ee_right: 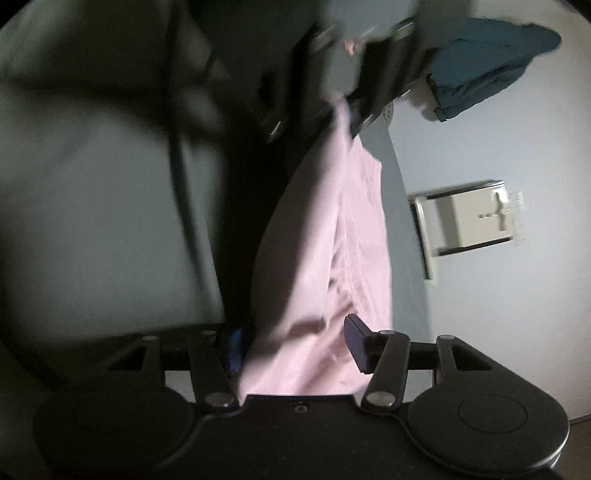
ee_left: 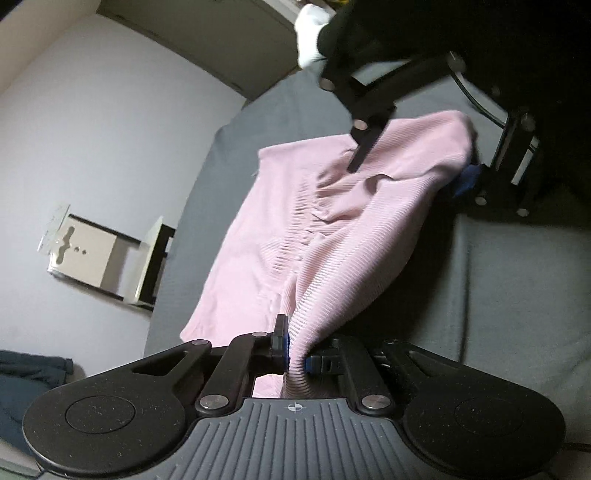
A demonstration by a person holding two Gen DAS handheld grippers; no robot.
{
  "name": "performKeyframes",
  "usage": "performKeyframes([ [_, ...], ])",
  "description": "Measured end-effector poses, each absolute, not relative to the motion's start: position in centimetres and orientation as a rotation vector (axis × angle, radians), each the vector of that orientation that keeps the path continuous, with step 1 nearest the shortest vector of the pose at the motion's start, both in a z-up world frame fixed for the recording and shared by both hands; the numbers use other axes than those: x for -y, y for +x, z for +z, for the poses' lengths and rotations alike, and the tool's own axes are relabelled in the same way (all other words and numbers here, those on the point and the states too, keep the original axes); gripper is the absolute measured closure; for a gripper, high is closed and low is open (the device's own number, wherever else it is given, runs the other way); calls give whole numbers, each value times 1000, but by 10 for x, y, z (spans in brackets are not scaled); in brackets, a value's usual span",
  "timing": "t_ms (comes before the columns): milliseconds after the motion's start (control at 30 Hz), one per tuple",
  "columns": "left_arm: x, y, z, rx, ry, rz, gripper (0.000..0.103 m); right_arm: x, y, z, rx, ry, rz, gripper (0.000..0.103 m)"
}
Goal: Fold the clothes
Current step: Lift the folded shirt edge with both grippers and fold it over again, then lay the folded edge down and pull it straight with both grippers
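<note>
A pink ribbed garment [ee_left: 332, 229] lies partly on a grey padded surface [ee_left: 517, 277] and is lifted along one edge. My left gripper [ee_left: 295, 354] is shut on a bunched fold of that edge. In the right wrist view it shows blurred at the top [ee_right: 347, 107], still holding the cloth. My right gripper [ee_left: 413, 162] is at the far corner with its jaws wide apart. One finger lies over the cloth and the blue-padded finger is under it. From its own camera the right gripper [ee_right: 295, 347] is open, and the pink garment [ee_right: 317, 240] runs loosely between the pads.
A pale wall rises behind the surface, with a white box fixture [ee_left: 99, 258] mounted on it. A dark blue garment [ee_left: 29, 376] lies off the surface's end. A white-gloved hand [ee_left: 310, 33] with a dark sleeve holds the right tool.
</note>
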State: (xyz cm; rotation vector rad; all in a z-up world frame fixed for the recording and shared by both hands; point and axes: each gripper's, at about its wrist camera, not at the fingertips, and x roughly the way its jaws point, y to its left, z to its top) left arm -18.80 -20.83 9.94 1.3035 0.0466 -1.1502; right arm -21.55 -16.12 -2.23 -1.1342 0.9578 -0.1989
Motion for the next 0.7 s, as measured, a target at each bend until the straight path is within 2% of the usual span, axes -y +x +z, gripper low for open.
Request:
performKeyframes([
  [100, 187, -183, 100, -28, 1324, -1142, 96, 168, -217, -31, -986, -1195, -218, 54],
  [133, 184, -184, 98, -18, 1340, -1143, 96, 171, -218, -31, -1003, -1196, -207, 68],
  [167, 182, -186, 97, -7, 1358, -1144, 96, 173, -219, -28, -1003, -1184, -193, 93],
  [200, 180, -190, 95, 5, 1379, -1149, 96, 175, -221, -25, -1003, -1171, -180, 96],
  [333, 166, -198, 96, 23, 1417, -1196, 97, 170, -234, -4, -983, -1157, -93, 96],
  [533, 134, -219, 125, -17, 1440, -1312, 97, 131, -268, 33, -1022, -1112, 116, 96],
  [700, 109, -238, 154, -232, 1433, -1518, 97, 115, -282, 60, -1129, -861, 336, 96],
])
